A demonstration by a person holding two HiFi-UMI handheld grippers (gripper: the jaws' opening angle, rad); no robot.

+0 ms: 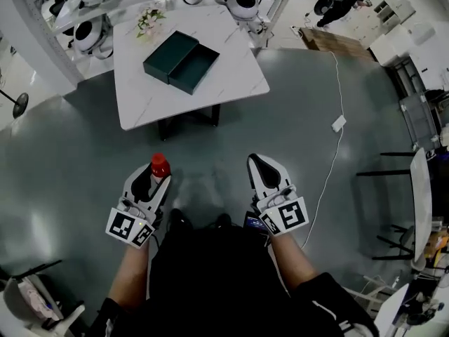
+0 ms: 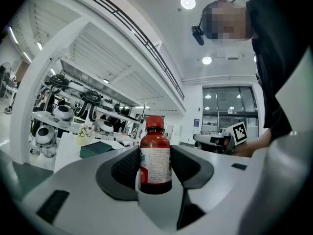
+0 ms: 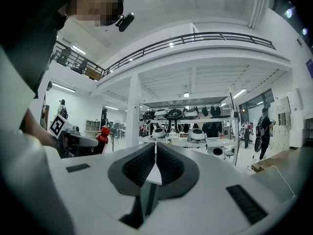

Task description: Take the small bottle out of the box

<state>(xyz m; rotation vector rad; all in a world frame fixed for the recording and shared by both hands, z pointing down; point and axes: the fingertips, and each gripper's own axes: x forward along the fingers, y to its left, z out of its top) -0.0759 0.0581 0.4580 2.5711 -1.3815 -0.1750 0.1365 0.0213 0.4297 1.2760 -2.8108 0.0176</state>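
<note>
A small dark-red bottle with a red cap and white label stands upright between the pads of my left gripper, which is shut on it. From the head view the bottle's red cap pokes out of the left gripper, held low over the floor, well short of the table. The dark green box lies open on the white table, its lid beside its tray. My right gripper hangs level with the left one, shut and empty, its pads touching. The bottle also shows at the left of the right gripper view.
A small bunch of flowers stands at the table's far left corner. White robot heads sit on racks behind the table. A white cable and plug trail over the grey floor to the right. A black chair frame stands far right.
</note>
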